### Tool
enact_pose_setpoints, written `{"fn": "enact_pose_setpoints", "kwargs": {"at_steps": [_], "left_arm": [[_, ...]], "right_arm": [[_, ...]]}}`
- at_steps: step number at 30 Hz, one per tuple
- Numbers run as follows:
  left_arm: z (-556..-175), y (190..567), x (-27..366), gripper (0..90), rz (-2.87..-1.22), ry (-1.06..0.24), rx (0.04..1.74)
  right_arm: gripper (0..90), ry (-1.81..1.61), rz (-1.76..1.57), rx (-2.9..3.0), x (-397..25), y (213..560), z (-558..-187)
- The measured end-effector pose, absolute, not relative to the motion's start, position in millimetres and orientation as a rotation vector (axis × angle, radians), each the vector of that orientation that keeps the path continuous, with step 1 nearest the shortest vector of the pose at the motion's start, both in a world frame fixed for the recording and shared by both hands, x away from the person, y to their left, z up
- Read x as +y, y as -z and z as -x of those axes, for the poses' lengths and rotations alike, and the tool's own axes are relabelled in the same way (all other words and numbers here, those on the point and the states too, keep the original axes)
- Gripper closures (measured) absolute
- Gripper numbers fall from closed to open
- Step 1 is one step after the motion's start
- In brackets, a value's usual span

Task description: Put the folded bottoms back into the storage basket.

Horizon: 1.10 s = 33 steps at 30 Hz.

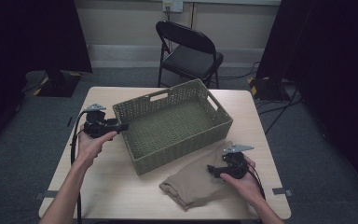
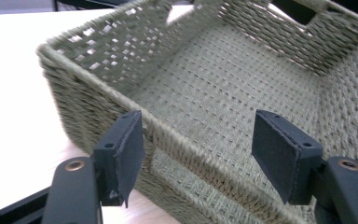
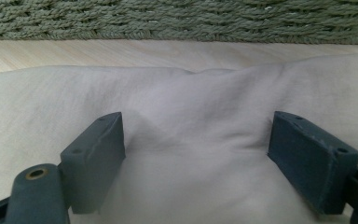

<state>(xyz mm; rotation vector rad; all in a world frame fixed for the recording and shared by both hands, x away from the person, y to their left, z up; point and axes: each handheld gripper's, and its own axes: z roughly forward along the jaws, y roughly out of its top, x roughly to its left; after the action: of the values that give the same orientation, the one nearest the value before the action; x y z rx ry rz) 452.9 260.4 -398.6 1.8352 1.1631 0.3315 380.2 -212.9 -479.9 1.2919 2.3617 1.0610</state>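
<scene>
Straddling the basket (image 2: 223, 93) rim, left hand-held gripper (image 2: 198, 149) agape, right hand-held gripper (image 3: 196, 154) released over folded cloth (image 3: 191, 116)

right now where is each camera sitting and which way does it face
High view: above the person's side of the table, looking forward and down; forearms, left gripper and right gripper show.
Left gripper view: rides the left gripper, facing the green basket; open black jaws straddle its near rim.
Right gripper view: rides the right gripper, low over the tan cloth; open jaws show.
Shared: basket and cloth also show from above.
</scene>
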Motion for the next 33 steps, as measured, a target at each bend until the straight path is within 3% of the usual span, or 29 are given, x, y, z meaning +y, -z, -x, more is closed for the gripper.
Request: {"fn": "enact_pose_setpoints", "kwargs": {"at_steps": [6, 10, 24, 33], "left_arm": [[-440.0, 382.3, 256.9, 33.4, -1.835, -0.381, 1.113], [-426.3, 373.0, 252.1, 38.6, -1.824, -0.38, 1.078], [-390.6, 370.0, 232.6, 42.1, -1.832, -0.318, 0.965], [-360.8, 363.5, 195.8, 45.2, -1.823, -0.27, 0.85]], "right_arm": [[20.6, -1.071, -1.288, 2.362, -214.2, 477.0, -381.1], [23.4, -1.084, -1.299, 2.355, -217.8, 472.8, -381.7], [27.5, -1.136, -1.341, 2.272, -240.7, 456.9, -386.3], [26.7, -1.146, -1.364, 2.246, -253.1, 453.6, -388.6]]}}
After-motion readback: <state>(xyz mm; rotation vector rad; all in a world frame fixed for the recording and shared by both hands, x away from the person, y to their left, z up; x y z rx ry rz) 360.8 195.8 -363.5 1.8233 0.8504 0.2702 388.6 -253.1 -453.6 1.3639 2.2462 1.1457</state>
